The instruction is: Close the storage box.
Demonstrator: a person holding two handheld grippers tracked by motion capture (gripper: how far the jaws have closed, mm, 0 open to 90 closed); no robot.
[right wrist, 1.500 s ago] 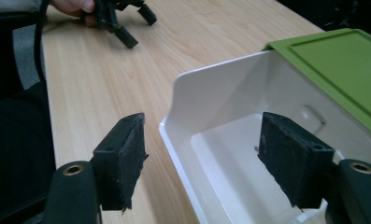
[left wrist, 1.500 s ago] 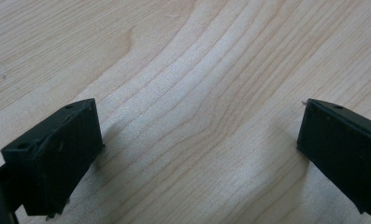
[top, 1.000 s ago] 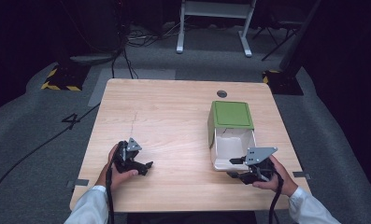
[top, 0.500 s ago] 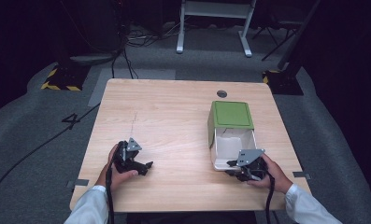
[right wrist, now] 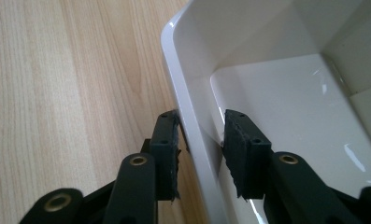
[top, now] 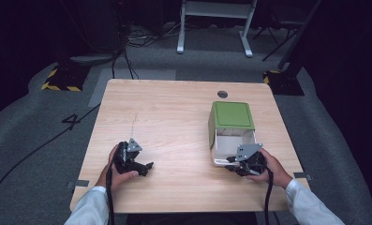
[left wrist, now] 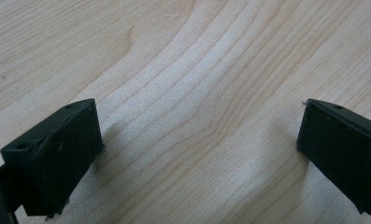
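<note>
A white plastic container point(top: 234, 140) with a green upper part point(top: 232, 115) stands on the right half of the wooden table point(top: 183, 108). My right gripper point(top: 230, 162) is at its near left corner. In the right gripper view the jaws straddle the container's white wall point(right wrist: 192, 112), one outside and one inside, and press on it, so the gripper point(right wrist: 201, 135) is shut on it. My left gripper point(top: 145, 167) rests low over the near left of the table. It point(left wrist: 199, 140) stands open over bare wood, with nothing between its jaws.
A round cable hole point(top: 222, 94) sits near the table's far edge. Beyond the table are grey floor, black cables point(top: 127, 56), a white metal stand point(top: 214, 18) and yellow-black striped blocks point(top: 59, 79).
My right gripper has moved left and forward to the container's near corner, and its jaws now hold the wall. The left gripper has stayed put.
</note>
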